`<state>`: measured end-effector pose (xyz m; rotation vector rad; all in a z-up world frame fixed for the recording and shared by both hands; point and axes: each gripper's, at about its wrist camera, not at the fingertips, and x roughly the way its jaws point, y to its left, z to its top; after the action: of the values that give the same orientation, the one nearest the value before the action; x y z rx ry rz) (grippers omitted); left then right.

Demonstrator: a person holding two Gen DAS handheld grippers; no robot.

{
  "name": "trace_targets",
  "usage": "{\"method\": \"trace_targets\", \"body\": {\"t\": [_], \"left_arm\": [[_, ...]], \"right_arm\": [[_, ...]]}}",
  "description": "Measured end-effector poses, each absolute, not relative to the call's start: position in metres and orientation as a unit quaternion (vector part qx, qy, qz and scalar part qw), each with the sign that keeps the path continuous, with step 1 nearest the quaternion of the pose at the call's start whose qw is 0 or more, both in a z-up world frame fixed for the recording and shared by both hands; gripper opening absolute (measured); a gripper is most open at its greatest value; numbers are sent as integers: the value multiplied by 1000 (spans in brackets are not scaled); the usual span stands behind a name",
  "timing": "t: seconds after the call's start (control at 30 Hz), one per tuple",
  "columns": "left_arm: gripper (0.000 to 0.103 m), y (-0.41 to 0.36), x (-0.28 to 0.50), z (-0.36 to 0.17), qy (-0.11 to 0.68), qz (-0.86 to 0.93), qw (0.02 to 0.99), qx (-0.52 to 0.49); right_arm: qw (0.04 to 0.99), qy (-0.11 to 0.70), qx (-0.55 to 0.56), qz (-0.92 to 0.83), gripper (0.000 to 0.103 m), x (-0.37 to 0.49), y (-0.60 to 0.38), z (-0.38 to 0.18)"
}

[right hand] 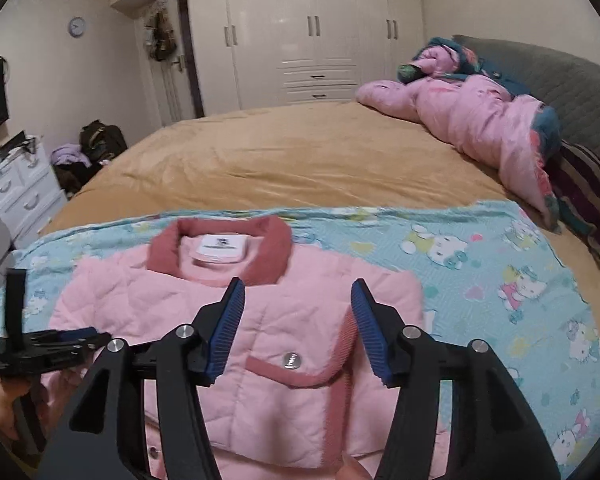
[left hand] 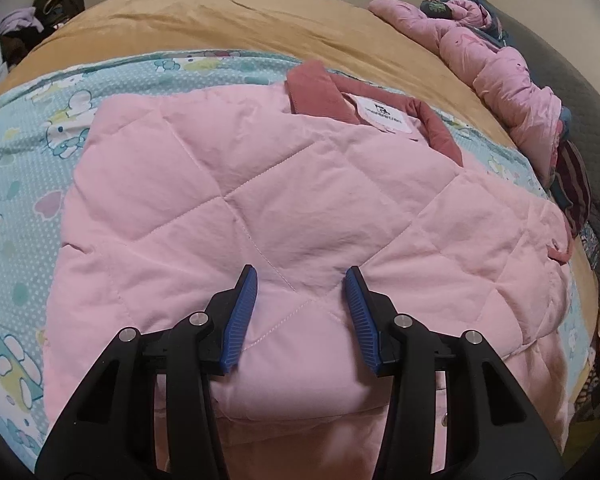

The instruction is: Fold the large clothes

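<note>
- Hovering over pink jacket [left hand: 260, 184], left gripper [left hand: 300, 280] spread wide, nothing between its fingers.
- Right gripper [right hand: 298, 292] also spread wide, empty, above jacket front.
- Jacket lies folded on blue sheet [right hand: 480, 248], near edge of bed [right hand: 300, 160].

Neck label [right hand: 220, 245] print unreadable (blurred).
</note>
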<state>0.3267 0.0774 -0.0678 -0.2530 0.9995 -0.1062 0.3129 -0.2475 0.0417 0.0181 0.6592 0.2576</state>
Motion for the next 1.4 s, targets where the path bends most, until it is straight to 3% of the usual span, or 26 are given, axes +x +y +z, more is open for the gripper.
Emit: {"method": "trace_targets", "body": {"t": [0.2, 0.5, 0.93, 0.97, 1.03, 1.1, 1.4], "left_arm": [[38, 80, 327, -71, 476, -53, 869, -126], [38, 81, 326, -73, 474, -56, 870, -128], [38, 79, 324, -70, 472, -59, 870, -126], [39, 80, 320, -64, 470, -61, 871, -127], [58, 78, 310, -52, 462, -65, 876, -123], [66, 74, 300, -44, 455, -66, 882, -108], [67, 60, 289, -57, 470, -54, 877, -83]], "right_arm": [[912, 374, -32, 165, 65, 325, -200, 23], [862, 476, -91, 148, 70, 352, -155, -51], [867, 466, -80, 157, 71, 349, -156, -62], [869, 462, -72, 163, 71, 344, -159, -56], [876, 444, -59, 181, 71, 327, -167, -40], [880, 429, -62, 194, 72, 307, -171, -29], [853, 490, -14, 177, 72, 296, -190, -67]]}}
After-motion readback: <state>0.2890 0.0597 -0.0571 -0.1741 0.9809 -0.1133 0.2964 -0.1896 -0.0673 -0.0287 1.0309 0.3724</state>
